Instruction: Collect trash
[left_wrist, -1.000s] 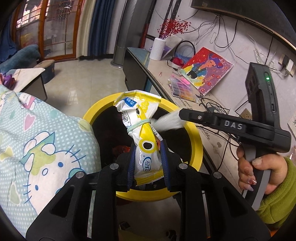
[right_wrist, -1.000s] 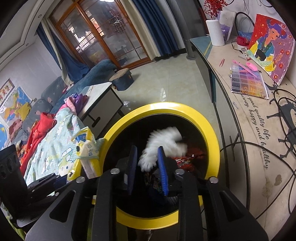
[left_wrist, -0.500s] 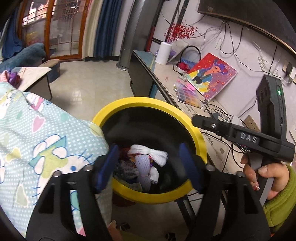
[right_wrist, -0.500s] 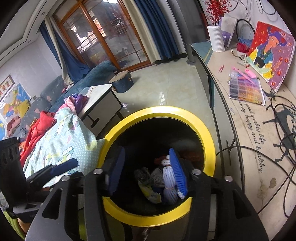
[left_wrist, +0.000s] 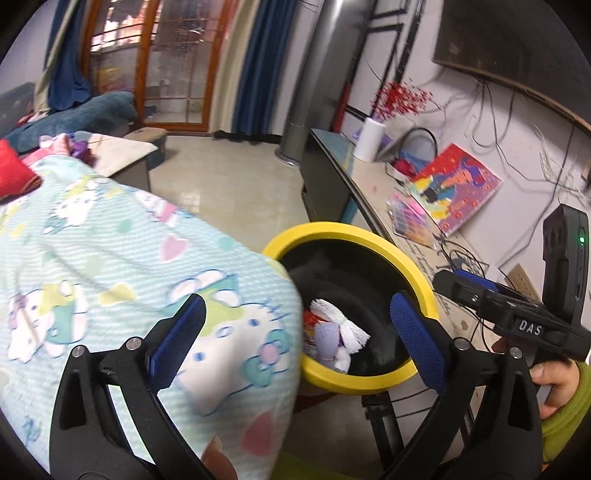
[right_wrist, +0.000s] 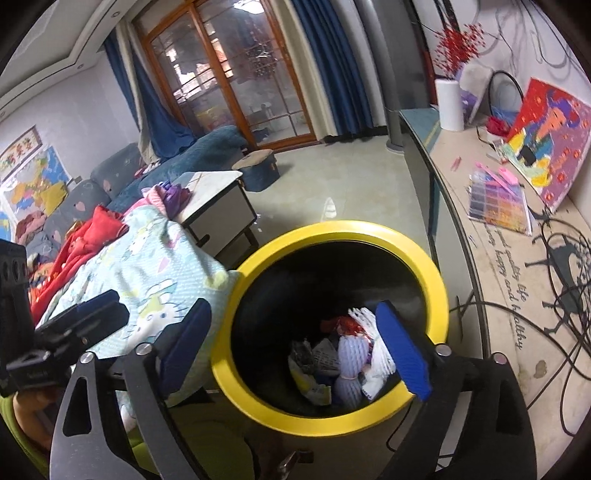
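Note:
A black bin with a yellow rim (left_wrist: 402, 254) (right_wrist: 436, 280) stands between the blanket and the side table. Trash lies at its bottom: a white foam net (left_wrist: 341, 321) (right_wrist: 380, 354), a lilac foam sleeve (right_wrist: 349, 350) and a yellow wrapper (right_wrist: 310, 386). My left gripper (left_wrist: 299, 336) is above the bin's left edge, its jaws still opening, with nothing between them. My right gripper (right_wrist: 295, 347) hangs over the bin's mouth, its jaws also opening and empty. In the left wrist view the right gripper (left_wrist: 513, 317) shows at the right, held by a hand (left_wrist: 554, 380).
A cartoon-print blanket (left_wrist: 110, 280) (right_wrist: 147, 273) bulges against the bin's left side. A long side table (right_wrist: 498, 266) with cables, a painting (left_wrist: 456, 188) and a bead box (right_wrist: 496, 203) runs along the right. Tiled floor (left_wrist: 229, 188) lies beyond.
Both grippers let go of their trash, the wrapper and the white foam net, which now lie in the bin. Both jaws spread wide, and both grippers rose and drew back.

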